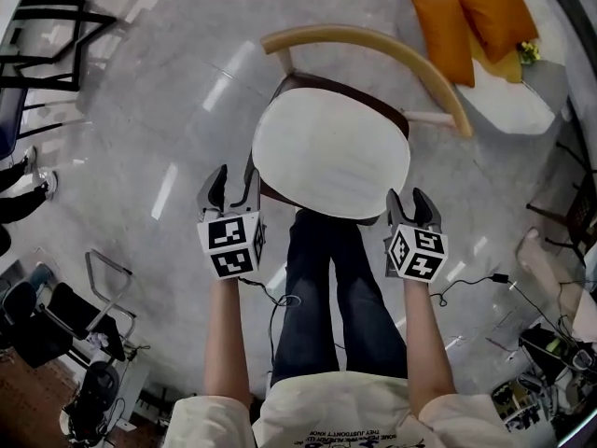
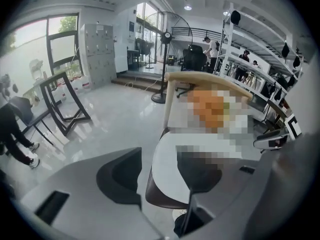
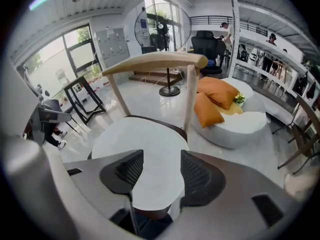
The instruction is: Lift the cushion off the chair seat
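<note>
A round white cushion (image 1: 331, 152) lies flat on the dark brown seat of a chair with a curved wooden backrest (image 1: 373, 49). My left gripper (image 1: 231, 187) hangs open just off the cushion's near-left edge, nothing between its jaws. My right gripper (image 1: 413, 203) is open too, beside the near-right edge. In the left gripper view the cushion (image 2: 167, 171) and seat rim show through the gap of the left gripper (image 2: 159, 176). The right gripper view has the cushion (image 3: 137, 144) filling the gap of the right gripper (image 3: 161, 171). Neither gripper touches it.
The person's legs in jeans (image 1: 326, 287) stand right at the chair's front. A white round sofa with orange pillows (image 1: 466, 17) sits at the far right. A black frame stand (image 1: 42, 45) is far left. Cables and gear (image 1: 550, 353) litter the floor at the right.
</note>
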